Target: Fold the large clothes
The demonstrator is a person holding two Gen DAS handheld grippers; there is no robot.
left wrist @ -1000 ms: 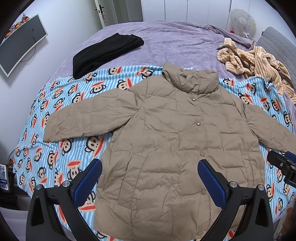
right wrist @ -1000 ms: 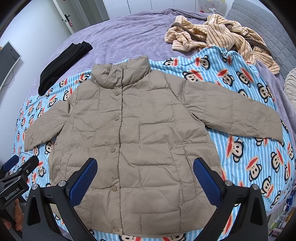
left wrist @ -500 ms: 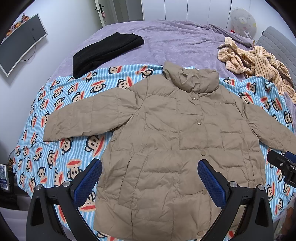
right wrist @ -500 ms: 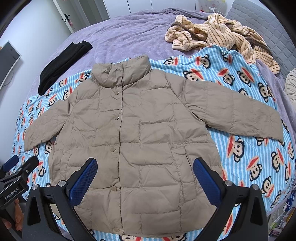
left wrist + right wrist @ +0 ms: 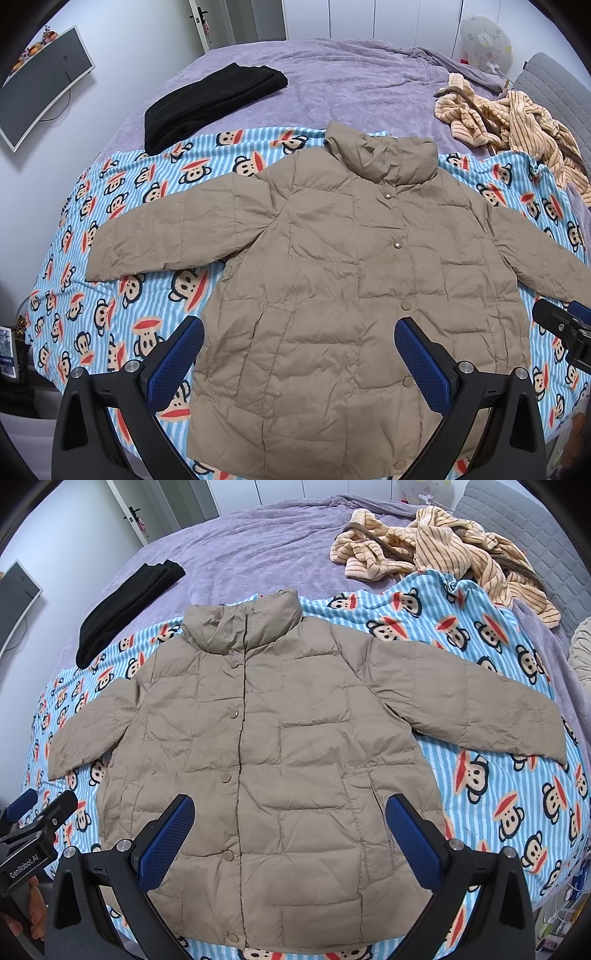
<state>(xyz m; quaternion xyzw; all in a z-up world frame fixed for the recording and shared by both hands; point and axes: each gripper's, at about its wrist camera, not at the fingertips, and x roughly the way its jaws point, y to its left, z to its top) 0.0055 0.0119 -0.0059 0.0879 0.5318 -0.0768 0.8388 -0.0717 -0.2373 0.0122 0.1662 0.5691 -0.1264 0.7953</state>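
the left gripper has its two blue-padded fingers spread wide apart, holding nothing, hovering above the lower half of the jacket. the right gripper is the same: two blue fingers set far apart and empty, above the hem area. each gripper's tip also shows at the edge of the other's view.

one tan puffer jacket lies flat and face up, snapped closed, collar away from the cameras, both sleeves stretched out to the sides. five snap buttons run down its front in the right wrist view.

it rests on one blue striped blanket printed with monkey faces, which covers the near part of one bed with a purple bedspread. on the purple cover lie one folded black garment on the left, its near end touching the blanket, and one crumpled cream striped garment on the right, well apart from the jacket.

one curved monitor hangs on the left wall.
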